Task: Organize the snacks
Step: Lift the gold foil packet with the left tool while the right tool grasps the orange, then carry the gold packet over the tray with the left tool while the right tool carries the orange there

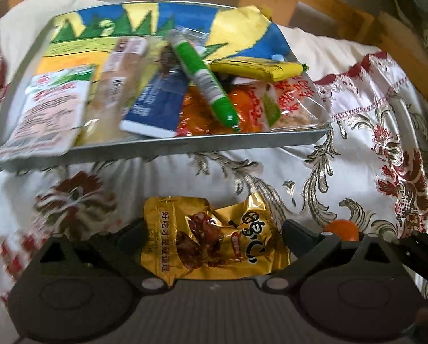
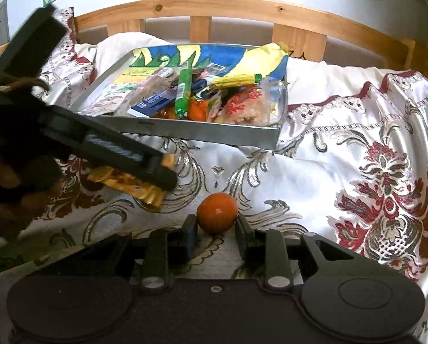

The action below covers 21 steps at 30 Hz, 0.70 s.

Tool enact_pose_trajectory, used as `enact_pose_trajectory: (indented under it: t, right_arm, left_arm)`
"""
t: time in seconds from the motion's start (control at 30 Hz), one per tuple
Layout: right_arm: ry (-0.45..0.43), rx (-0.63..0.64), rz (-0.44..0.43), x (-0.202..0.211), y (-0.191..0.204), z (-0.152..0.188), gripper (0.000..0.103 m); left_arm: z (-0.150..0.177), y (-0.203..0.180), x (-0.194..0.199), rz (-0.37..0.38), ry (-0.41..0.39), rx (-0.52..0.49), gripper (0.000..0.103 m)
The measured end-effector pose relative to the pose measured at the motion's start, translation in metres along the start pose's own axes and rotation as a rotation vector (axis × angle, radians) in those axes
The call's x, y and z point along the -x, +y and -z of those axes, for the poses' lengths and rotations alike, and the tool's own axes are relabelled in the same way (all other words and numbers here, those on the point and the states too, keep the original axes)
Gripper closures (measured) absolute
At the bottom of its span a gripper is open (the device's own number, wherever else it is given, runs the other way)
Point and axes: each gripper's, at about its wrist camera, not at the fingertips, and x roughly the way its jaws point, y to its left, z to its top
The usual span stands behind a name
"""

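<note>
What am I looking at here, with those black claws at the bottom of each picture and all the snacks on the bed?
There is no robot. A person holds a two-finger claw in each hand, and a wide-angle camera on each one looks forward along its fingers.

One picture comes from the left claw. It grips a gold snack packet between its fingers, just in front of the metal tray.

The other picture comes from the right claw. Its fingers sit on either side of a small orange on the patterned bedspread; whether they press on it is hard to tell. At its left edge you see the left claw from outside, with the gold packet.

The tray holds the sorted snacks, among them a green tube and a yellow packet.
</note>
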Motion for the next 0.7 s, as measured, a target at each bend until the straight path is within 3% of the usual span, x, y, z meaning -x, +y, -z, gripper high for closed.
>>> enact_pose_trajectory:
  t: [0.37, 0.7]
  right_arm:
    - [-0.046, 0.051, -0.026, -0.002, 0.017, -0.002, 0.072]
    - [-0.111, 0.074, -0.03, 0.001, 0.022, -0.003, 0.072]
  left_arm:
    - [0.02, 0.018, 0.022, 0.006, 0.002, 0.037, 0.006]
    - [0.029, 0.034, 0.042, -0.009, -0.057, 0.073, 0.006]
